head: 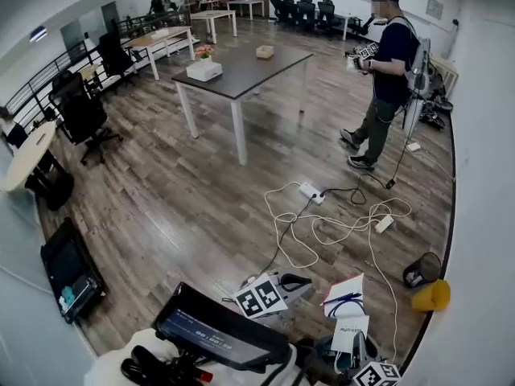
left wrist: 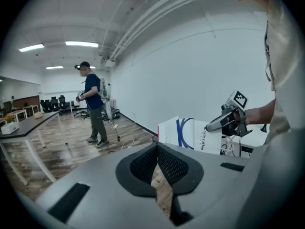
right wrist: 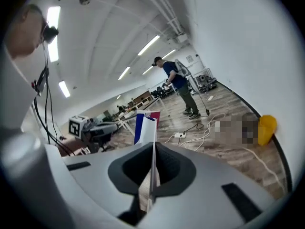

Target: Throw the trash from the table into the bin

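Closest in, the right gripper (right wrist: pixel 153 149) is clamped on a flat white-and-blue paper bag (right wrist: pixel 145 125), pinched edge-on between its pads, while the left gripper (left wrist: pixel 156 151) beside it is pressed closed on nothing. Carrying looks to be the step in hand: the bag is in the air, well away from the table, and a dark mesh bin (head: pixel 422 269) stands on the floor ahead to the right, by the wall, next to a yellow container (head: pixel 430 296). Next the person would need to bring the bag over the bin's mouth and let the jaws part. Farther off, the table (head: pixel 249 75) carries a white box (head: pixel 203 71).
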`<move>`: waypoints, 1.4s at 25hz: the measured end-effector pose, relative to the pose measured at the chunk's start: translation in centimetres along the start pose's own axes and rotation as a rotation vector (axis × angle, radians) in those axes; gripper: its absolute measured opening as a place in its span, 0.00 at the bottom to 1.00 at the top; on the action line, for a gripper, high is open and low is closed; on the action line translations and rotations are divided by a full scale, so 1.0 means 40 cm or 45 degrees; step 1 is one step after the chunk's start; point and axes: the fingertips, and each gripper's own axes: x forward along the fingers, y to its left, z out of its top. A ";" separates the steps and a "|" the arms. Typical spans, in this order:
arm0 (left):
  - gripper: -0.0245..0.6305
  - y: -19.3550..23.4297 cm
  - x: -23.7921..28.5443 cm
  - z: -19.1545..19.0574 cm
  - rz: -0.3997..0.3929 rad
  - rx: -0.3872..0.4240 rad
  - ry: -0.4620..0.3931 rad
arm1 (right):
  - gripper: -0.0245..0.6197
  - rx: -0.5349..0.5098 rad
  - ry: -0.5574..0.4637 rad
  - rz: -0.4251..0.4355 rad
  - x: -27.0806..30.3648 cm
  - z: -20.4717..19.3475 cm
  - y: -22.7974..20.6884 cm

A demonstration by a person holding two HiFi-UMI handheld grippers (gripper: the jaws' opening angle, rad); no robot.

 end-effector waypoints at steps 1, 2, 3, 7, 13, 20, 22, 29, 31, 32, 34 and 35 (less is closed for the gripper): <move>0.06 -0.011 0.011 0.005 0.012 -0.003 0.012 | 0.06 -0.059 0.028 0.014 0.005 -0.003 -0.018; 0.06 -0.026 0.026 0.011 0.019 -0.002 0.022 | 0.06 -0.105 0.053 0.026 0.008 -0.009 -0.037; 0.06 -0.041 0.046 0.018 0.022 0.004 0.032 | 0.06 -0.134 0.073 0.035 0.009 -0.015 -0.058; 0.06 -0.105 0.143 0.033 0.001 0.051 0.066 | 0.06 -0.116 0.116 0.041 -0.011 -0.045 -0.146; 0.06 -0.251 0.240 -0.060 -0.135 0.152 0.142 | 0.06 -0.105 0.159 -0.123 -0.063 -0.206 -0.337; 0.06 -0.213 0.360 -0.173 -0.272 0.081 0.209 | 0.06 0.004 0.474 -0.358 0.034 -0.414 -0.494; 0.06 -0.216 0.411 -0.206 -0.281 0.084 0.236 | 0.06 0.055 0.510 -0.419 0.051 -0.470 -0.582; 0.06 -0.229 0.498 -0.324 -0.352 0.057 0.345 | 0.06 0.158 0.737 -0.622 0.032 -0.727 -0.763; 0.06 -0.234 0.531 -0.361 -0.372 0.053 0.370 | 0.06 0.178 0.760 -0.658 0.030 -0.766 -0.808; 0.06 -0.236 0.550 -0.380 -0.382 0.054 0.382 | 0.06 0.185 0.770 -0.671 0.031 -0.781 -0.829; 0.06 -0.238 0.589 -0.416 -0.394 0.054 0.400 | 0.06 0.197 0.788 -0.684 0.042 -0.809 -0.866; 0.06 -0.241 0.610 -0.434 -0.401 0.049 0.405 | 0.06 0.212 0.793 -0.684 0.049 -0.824 -0.881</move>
